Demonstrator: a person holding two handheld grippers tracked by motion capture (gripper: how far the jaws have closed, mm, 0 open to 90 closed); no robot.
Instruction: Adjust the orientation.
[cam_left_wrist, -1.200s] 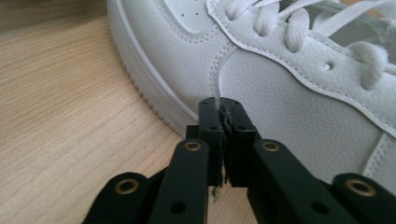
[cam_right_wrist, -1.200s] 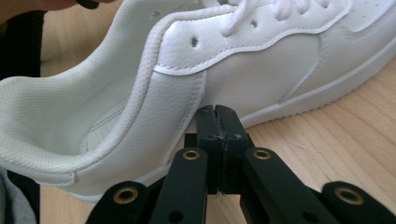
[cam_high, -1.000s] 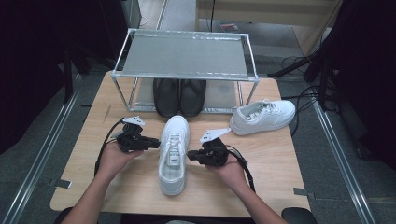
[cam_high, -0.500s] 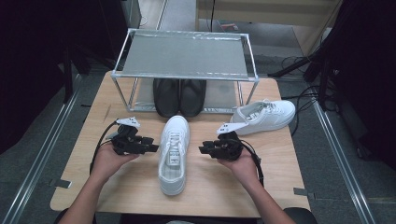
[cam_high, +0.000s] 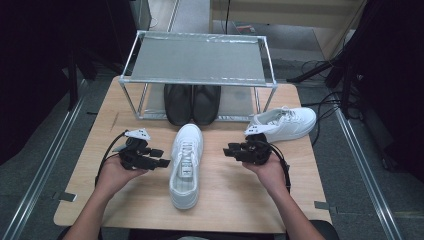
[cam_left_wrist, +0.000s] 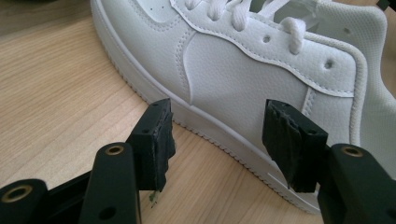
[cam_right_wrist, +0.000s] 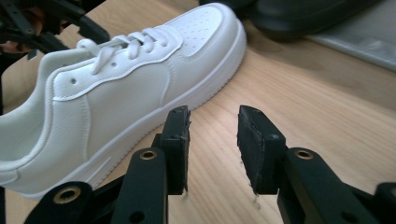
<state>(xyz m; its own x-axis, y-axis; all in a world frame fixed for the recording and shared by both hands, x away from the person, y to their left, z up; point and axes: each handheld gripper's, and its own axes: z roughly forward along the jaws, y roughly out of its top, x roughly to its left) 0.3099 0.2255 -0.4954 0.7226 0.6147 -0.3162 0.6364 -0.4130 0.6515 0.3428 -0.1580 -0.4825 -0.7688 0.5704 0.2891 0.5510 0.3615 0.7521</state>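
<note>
A white sneaker (cam_high: 186, 165) lies on the wooden table (cam_high: 240, 200) with its toe toward the rack. My left gripper (cam_high: 161, 157) sits at its left side; in the left gripper view the jaws (cam_left_wrist: 218, 112) stand wide, having just been opening, with the sneaker's side (cam_left_wrist: 243, 74) right ahead of the pads and nothing pressed. My right gripper (cam_high: 229, 151) hovers to the right of the sneaker, apart from it. Its jaws (cam_right_wrist: 214, 116) have just been opening too, with only bare table between them and the sneaker (cam_right_wrist: 116, 93) off to their left.
A second white sneaker (cam_high: 285, 122) lies at the table's right rear. A metal rack (cam_high: 200, 57) stands at the back, with a pair of black shoes (cam_high: 192, 102) beneath it. The black shoes (cam_right_wrist: 289, 14) show past the sneaker's toe.
Both grippers were closed against the sneaker's sides a second ago and have opened. The right gripper has drawn away to the right; the left one has stayed in place. The sneaker has not shifted.
</note>
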